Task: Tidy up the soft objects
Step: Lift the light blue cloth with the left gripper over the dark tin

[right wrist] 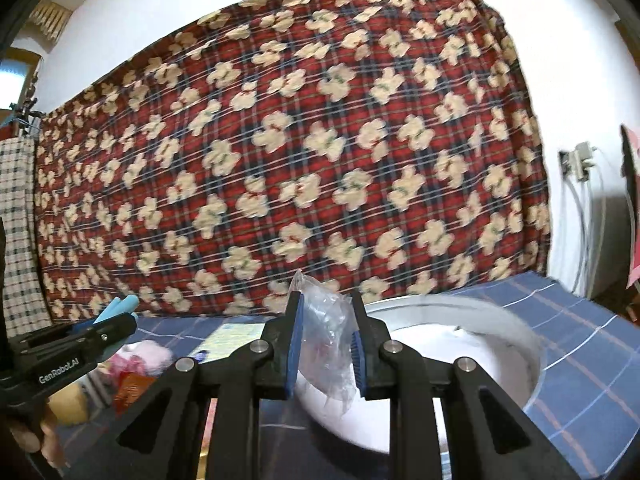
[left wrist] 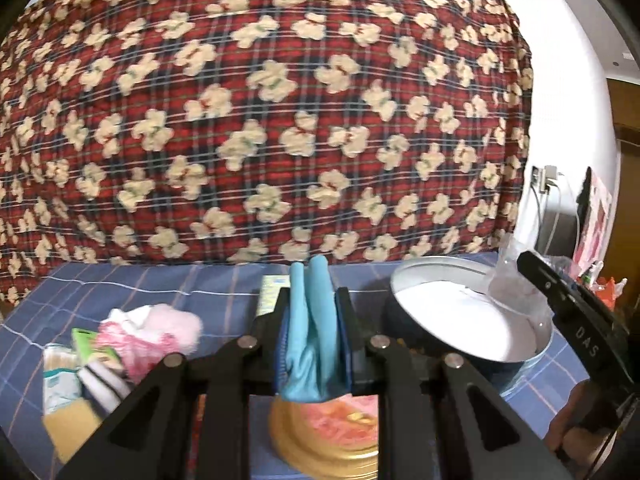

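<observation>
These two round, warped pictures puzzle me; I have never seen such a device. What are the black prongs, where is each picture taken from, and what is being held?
Each picture comes from a wide-angle camera on a hand-held pincer tool, looking along its two black fingers. One view is from the left gripper, shut on a light blue glove. The other is from the right gripper, shut on a clear plastic bag. Below lies a blue checked cloth with a round tin, a pink fluffy item and small packets. Behind hangs a red bear-print blanket.
</observation>
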The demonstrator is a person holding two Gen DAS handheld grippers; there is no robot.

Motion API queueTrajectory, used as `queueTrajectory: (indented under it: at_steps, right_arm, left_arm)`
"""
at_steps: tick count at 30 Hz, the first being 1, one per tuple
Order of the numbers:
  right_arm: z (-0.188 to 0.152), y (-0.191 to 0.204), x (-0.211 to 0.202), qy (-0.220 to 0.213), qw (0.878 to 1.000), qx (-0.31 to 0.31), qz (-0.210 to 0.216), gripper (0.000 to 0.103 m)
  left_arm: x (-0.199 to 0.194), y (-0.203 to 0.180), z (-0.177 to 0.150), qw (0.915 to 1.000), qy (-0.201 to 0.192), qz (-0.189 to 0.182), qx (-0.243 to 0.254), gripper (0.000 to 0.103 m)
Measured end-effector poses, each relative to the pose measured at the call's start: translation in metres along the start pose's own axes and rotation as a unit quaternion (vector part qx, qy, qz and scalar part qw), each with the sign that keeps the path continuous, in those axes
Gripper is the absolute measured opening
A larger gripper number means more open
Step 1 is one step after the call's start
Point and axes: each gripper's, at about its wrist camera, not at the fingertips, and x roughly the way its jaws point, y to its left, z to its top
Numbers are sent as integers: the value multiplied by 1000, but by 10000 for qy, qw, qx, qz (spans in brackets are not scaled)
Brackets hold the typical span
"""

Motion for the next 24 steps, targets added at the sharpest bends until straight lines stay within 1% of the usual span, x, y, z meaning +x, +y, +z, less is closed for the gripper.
queueTrajectory:
  at_steps: [4,11,13,18,21,24]
  right_arm:
    - [2,-19,-4,-116,9990,-145,-395,24]
    - [6,-63,0,-92,9949,-200,-989,24]
    - [6,-73,3,-56,9938,-199,-1096,24]
    - [5,-95,15,158,9898,-328,-1374,24]
    - [2,-104,22,321,9885,-348,-1437,24]
    - [-2,-112,30,551,9865,-365,-1499,24]
  left_arm:
    - [9,-24,0,9997,14,-227,107,20]
    - [27,-71,2,9971,42,-730,224,20]
    - [34,-87,2,9957,79,-881,260,20]
    - [52,-125,0,9932,191,-1053,450,20]
    - [65,-144,0,9919,311,-1137,481,20]
    - [76,-159,-5,9911,439,-1137,532,20]
